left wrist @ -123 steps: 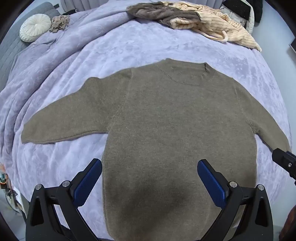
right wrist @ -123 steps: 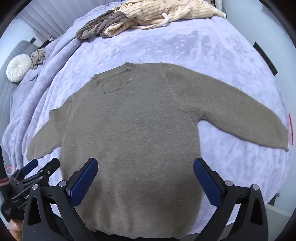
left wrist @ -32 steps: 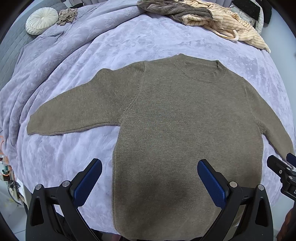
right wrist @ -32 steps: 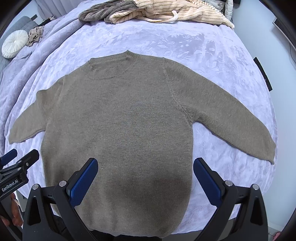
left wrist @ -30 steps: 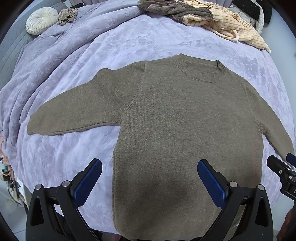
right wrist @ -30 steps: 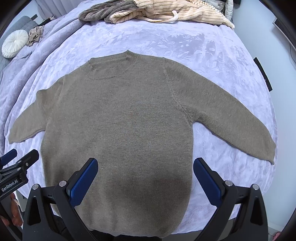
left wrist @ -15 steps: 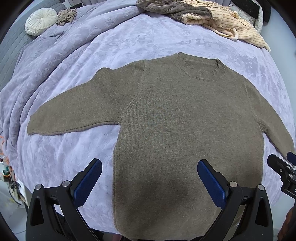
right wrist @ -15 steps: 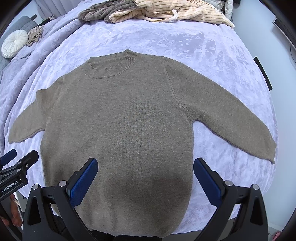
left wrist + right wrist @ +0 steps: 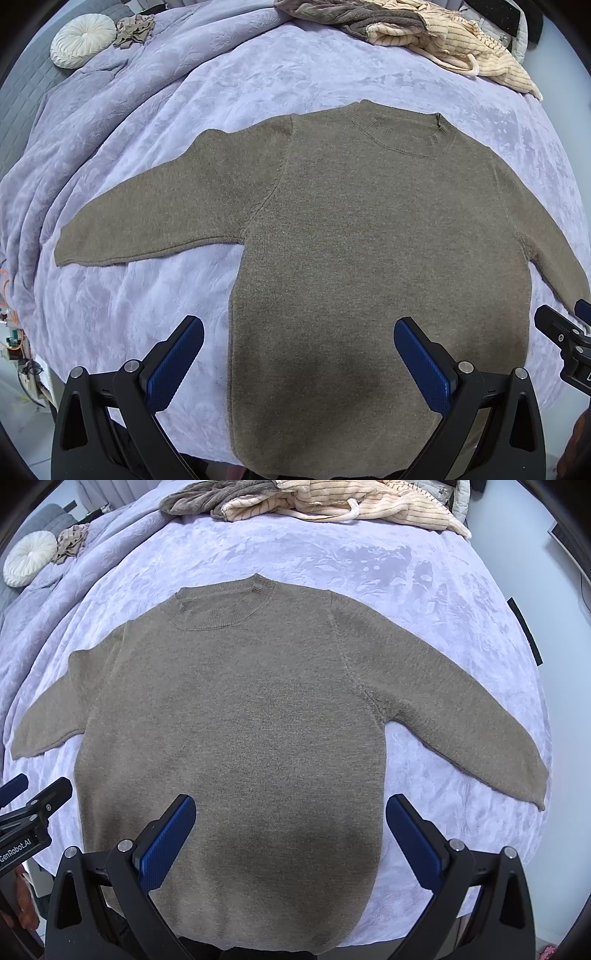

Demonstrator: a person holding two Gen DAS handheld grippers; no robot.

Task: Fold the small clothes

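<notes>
The olive-brown knitted sweater [image 9: 369,240] lies flat on the lavender plush bedspread [image 9: 221,85], collar away, hem nearest both released tongs. The left gripper [image 9: 299,354] hovers nearer the left sleeve [image 9: 155,221], the right gripper [image 9: 290,830] nearer the right sleeve [image 9: 461,716].

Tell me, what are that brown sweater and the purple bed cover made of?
The sweater looks like a fine matte knit, perhaps wool: ribbed collar, faint fuzz. The bed cover looks like plush fleece or velvet, with a soft sheen and embossed pattern.
</notes>
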